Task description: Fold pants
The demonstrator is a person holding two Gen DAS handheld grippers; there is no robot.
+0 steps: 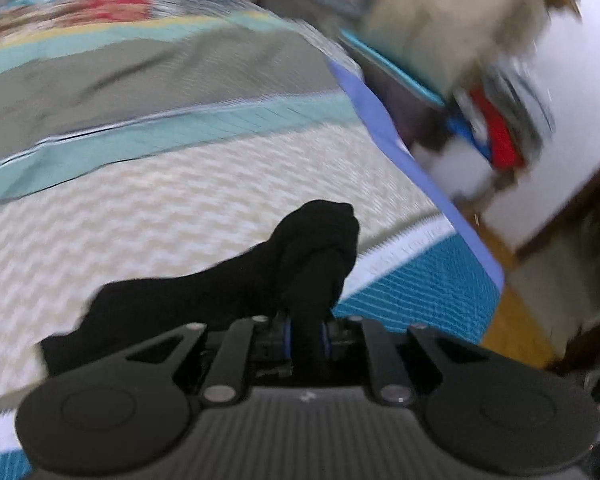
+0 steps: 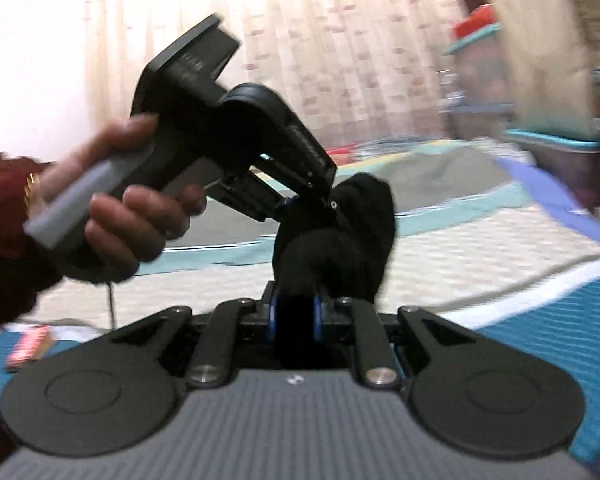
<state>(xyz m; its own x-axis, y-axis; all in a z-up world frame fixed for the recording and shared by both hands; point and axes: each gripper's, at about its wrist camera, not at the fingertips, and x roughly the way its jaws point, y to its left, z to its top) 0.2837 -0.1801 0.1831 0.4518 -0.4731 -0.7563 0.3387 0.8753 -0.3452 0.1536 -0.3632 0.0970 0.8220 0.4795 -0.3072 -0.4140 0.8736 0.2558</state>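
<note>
A bed (image 1: 188,200) carries everything here, spread with a cream cover (image 1: 220,184) in a woven zigzag weave, edged white and then teal near the corner. Farther back lies a grey-green blanket (image 1: 160,76) with pale teal borders (its far end is too blurred to read). A small red-patterned packet (image 2: 28,348) rests on the teal edge.

No text readable, raised lettering on the left tongs (image 2: 300,204) too blurred
</note>
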